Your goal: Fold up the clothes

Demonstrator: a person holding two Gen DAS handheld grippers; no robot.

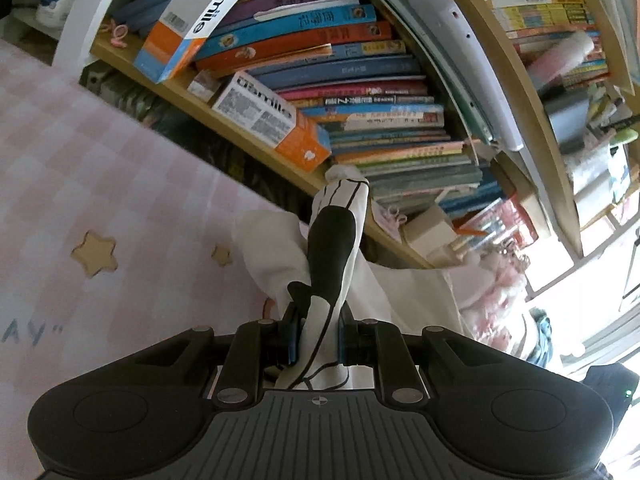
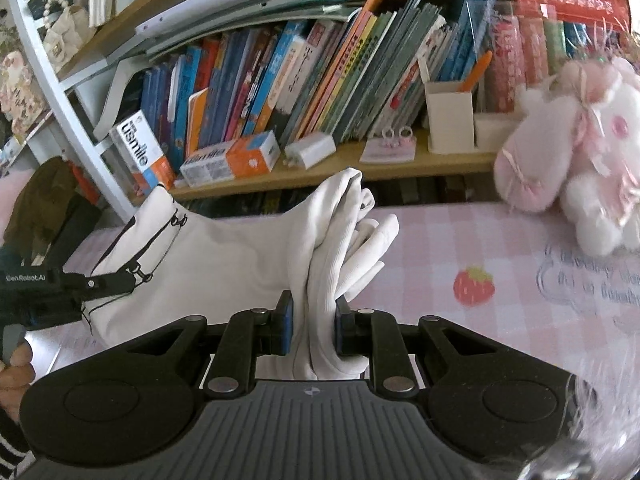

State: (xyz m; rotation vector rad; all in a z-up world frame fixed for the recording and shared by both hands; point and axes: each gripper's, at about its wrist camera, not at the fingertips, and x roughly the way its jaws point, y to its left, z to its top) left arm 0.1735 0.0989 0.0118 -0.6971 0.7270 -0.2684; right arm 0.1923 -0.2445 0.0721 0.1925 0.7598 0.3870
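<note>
A white garment with black print (image 2: 224,264) hangs stretched between both grippers above a pink checked bed sheet (image 2: 460,240). My left gripper (image 1: 316,332) is shut on a printed edge of the garment (image 1: 334,240), which stands up between its pads. My right gripper (image 2: 314,328) is shut on a bunched white part of the garment (image 2: 340,240). The left gripper also shows at the left of the right wrist view (image 2: 108,284), clamped on the garment's other end.
A wooden bookshelf (image 2: 328,168) packed with books runs along the far side of the bed. Orange and white boxes (image 2: 228,160) lie on the shelf. A pink plush toy (image 2: 580,152) sits on the bed at right. A strawberry print (image 2: 474,286) marks the sheet.
</note>
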